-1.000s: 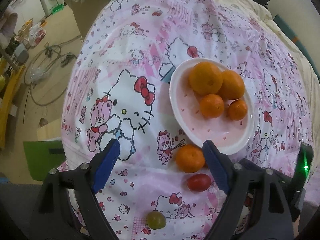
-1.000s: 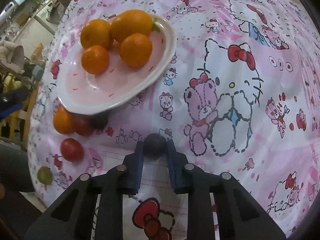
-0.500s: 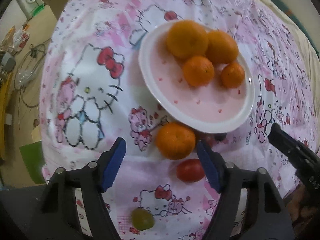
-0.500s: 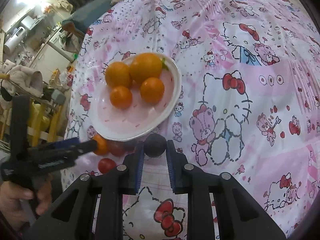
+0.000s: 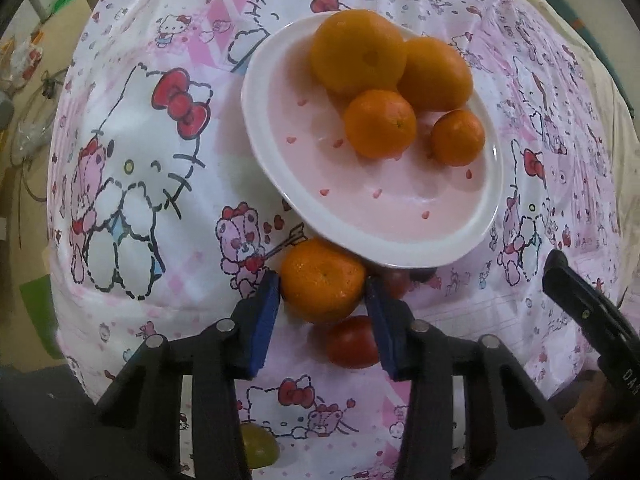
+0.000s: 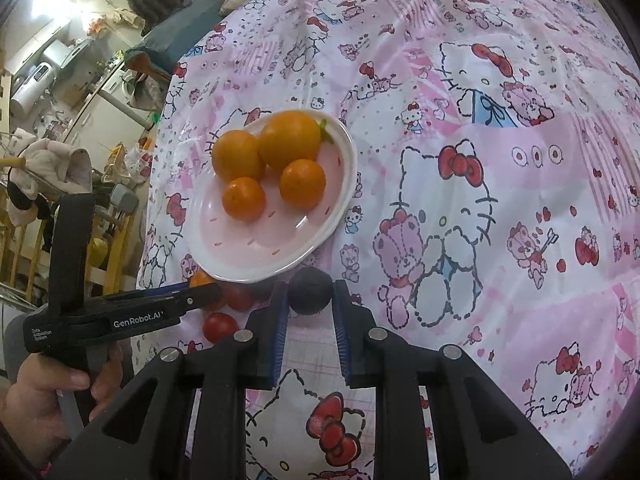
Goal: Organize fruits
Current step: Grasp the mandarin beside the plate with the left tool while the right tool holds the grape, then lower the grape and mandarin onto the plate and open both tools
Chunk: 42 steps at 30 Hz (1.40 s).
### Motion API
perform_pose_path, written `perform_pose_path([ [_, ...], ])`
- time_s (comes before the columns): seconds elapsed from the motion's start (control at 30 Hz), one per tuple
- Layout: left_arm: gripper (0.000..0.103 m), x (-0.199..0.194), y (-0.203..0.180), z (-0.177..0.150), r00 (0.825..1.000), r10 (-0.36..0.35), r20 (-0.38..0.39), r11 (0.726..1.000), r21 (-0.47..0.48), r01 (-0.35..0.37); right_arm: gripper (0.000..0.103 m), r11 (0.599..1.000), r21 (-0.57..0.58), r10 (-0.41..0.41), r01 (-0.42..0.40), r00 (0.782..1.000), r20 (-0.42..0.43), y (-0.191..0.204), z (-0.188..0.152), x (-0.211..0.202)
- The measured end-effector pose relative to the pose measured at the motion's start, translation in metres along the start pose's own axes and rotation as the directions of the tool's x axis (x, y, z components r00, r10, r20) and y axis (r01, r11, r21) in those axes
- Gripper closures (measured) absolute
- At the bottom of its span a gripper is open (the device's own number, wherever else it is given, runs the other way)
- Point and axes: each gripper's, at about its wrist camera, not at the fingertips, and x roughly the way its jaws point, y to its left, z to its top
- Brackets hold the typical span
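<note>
**Left claw closing on the loose orange**

My left gripper (image 5: pixel 322 300) has dropped over the orange (image 5: pixel 322 280) beside the plate (image 5: pixel 360 240); its jaws are closing, pads just touching; my right gripper (image 6: pixel 310 304) stays pinching the dark fruit (image 6: pixel 311 290); plating comes next, I judge.

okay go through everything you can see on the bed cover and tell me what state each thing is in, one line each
Left hand-held gripper: closing around the loose orange.
Loose orange: on the cloth beside the plate, between the pads.
Right hand-held gripper: shut on the dark plum.
Dark plum: held.
Plate: upright, holding four oranges.
Red tomato: loose on the cloth.
Green grape: loose, partly hidden.
</note>
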Motion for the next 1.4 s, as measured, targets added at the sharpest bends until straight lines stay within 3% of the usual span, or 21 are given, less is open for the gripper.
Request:
perform_pose_path([
  [0.53,0.065,-0.019,0.013,-0.006,0.998,0.032,0.049,0.999,0.001,-0.032,0.080,1.000,0.006,-0.015,0.015,1.000,0.010,-0.001,0.002,-0.002],
  [0.67,0.065,-0.032,0.027,-0.009,0.994,0.059,0.094,0.998,-0.013,-0.058,0.080,1.000,0.006,-0.015,0.015,1.000,0.023,-0.001,0.003,-0.007],
  [0.83,0.065,-0.058,0.038,-0.013,0.976,0.094,0.196,0.996,-0.014,-0.093,0.080,1.000,0.023,-0.007,0.006,0.998,0.055,-0.003,0.007,-0.017],
  [1.03,0.065,-0.082,0.031,-0.010,0.965,0.055,0.257,0.997,0.034,-0.066,0.080,0.999,0.028,0.012,-0.015,0.995,0.104,-0.004,0.013,-0.029],
  [1.4,0.065,-0.085,0.007,0.025,0.968,0.047,0.245,0.992,0.102,-0.074,0.080,0.995,0.011,0.098,-0.100,0.987,0.130,0.003,0.030,-0.028],
])
